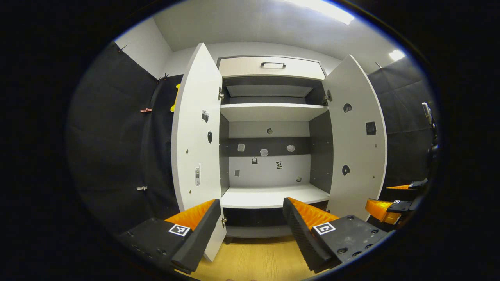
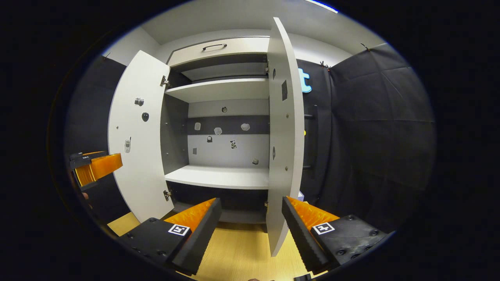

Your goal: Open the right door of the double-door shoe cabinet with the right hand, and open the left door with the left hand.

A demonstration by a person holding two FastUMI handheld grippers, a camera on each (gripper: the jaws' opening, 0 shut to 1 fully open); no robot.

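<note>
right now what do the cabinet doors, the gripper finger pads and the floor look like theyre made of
Left door and right door: likely laminated board, matte white, with flat thin edges and screw dots.
Left gripper finger pads: black ridged rubber or foam, by the sawtooth face; the orange backing looks like ribbed plastic, perhaps printed.
Floor: pale wood-look plank, laminate or vinyl, cannot tell which.

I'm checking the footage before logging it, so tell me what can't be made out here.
- Small stickers on the cabinet's back wall, left gripper view: too small to identify.
- Bottom compartment, left gripper view: dark, partly behind the left tongs.
- Outer face of the right door, right gripper view: turned away, its handle hidden.
</note>
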